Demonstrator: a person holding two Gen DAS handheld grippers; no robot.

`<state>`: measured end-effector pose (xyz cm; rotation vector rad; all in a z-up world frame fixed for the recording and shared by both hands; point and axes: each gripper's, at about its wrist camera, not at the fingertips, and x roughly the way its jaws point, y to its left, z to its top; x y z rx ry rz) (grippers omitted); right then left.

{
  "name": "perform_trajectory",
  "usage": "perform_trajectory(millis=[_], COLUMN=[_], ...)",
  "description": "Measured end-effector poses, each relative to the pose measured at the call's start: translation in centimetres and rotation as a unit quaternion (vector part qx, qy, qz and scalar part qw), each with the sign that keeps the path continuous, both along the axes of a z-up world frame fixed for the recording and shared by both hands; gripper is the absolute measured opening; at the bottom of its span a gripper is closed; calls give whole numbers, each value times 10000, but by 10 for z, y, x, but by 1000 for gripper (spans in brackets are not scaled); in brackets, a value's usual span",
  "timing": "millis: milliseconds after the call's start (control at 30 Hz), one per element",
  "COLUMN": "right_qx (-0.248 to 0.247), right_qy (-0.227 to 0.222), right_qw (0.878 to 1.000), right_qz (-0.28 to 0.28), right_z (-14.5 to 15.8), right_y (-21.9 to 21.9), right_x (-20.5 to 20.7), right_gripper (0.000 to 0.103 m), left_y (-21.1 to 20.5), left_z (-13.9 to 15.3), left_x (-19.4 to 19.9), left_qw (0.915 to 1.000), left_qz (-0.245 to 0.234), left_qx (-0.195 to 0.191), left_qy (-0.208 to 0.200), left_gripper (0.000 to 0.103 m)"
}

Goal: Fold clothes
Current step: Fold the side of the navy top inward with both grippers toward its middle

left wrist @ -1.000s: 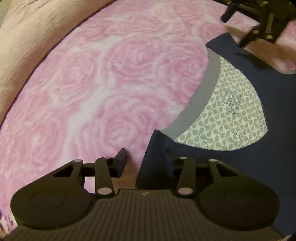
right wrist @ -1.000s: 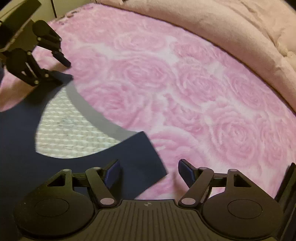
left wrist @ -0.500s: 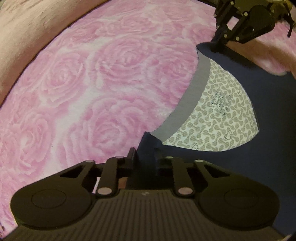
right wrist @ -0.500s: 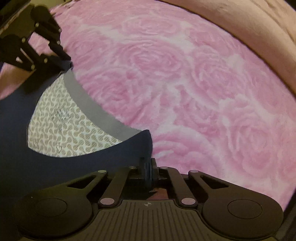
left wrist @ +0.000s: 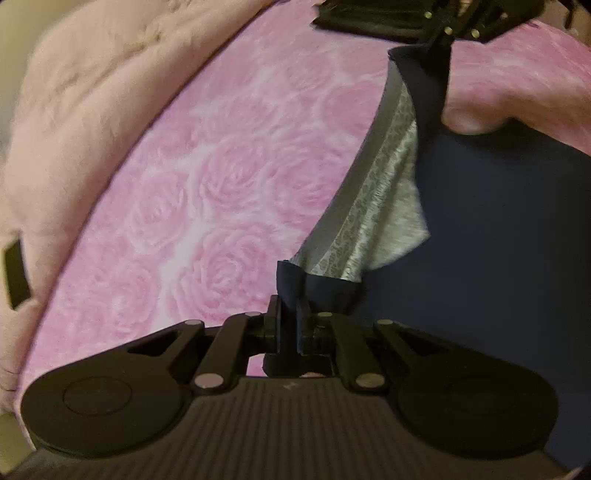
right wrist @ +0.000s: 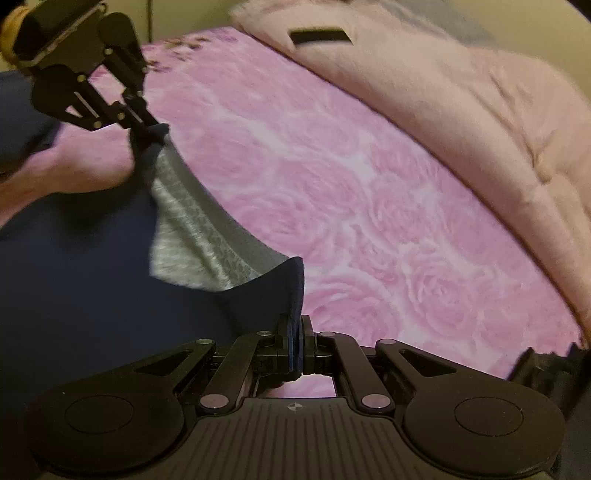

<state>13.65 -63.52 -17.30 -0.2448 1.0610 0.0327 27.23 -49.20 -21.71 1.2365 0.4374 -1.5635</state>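
Navy shirt (left wrist: 517, 240) is hanging by its two shoulders above the pink rose bedspread (left wrist: 221, 184), one garment and one only, and two grippers are working it. Its grey neckband (left wrist: 354, 181) is stretching in a taut line between the two grips, so the shoulder line is running gripper to gripper, while the body is trailing down toward the bedspread on the near side. Inside the neck opening, the pale patterned lining (left wrist: 384, 206) is showing, blurred.

Left gripper (left wrist: 290, 325) is pinching a navy shoulder corner; its jaws have just been closing and are now pressing together on that fabric. Right gripper (right wrist: 295, 345) is doing the same at the other shoulder, jaws drawn tight with a fold of navy cloth squeezed between the pads.

Beyond the bedspread's far edge, one pale pink comforter (right wrist: 461, 92) is lying bunched, and a small dark rectangular patch (right wrist: 319, 36) is sitting on it; what that patch is, I cannot tell.
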Motion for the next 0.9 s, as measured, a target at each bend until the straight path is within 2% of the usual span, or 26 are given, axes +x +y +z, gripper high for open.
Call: perform_trajectory(millis=[167,267,400,500,667,900], right_qx=[-183,-292,-414,-465,-623,-913], right_qy=[-268,-406,-340,-134,229,567], right_qw=[9988,9972,9952,9950,9934,9897], right_qz=[362,555,824,877,931,947], right_z=[34,41,32,18,-10,-47], right_y=[61,106,172,214,284,355], right_x=[-67,-116,-185,-234,-306,-371], right_gripper=[0,0,0,0,0,0], left_y=[78,136,211,262,334,400], left_z=[33,40,40,31,6,-29], left_x=[-75,-124,-183,-222,-277,-320], left_qw=[9988,9975,9971,9983,9973,9957], left_qz=[-320,-522,-632,-560,-715,-926], left_qx=[-194,-173,-46,66,122,15], left_qy=[-325,-449,-429,-166,95,-2], left_gripper=[4,4,4,4,3,3])
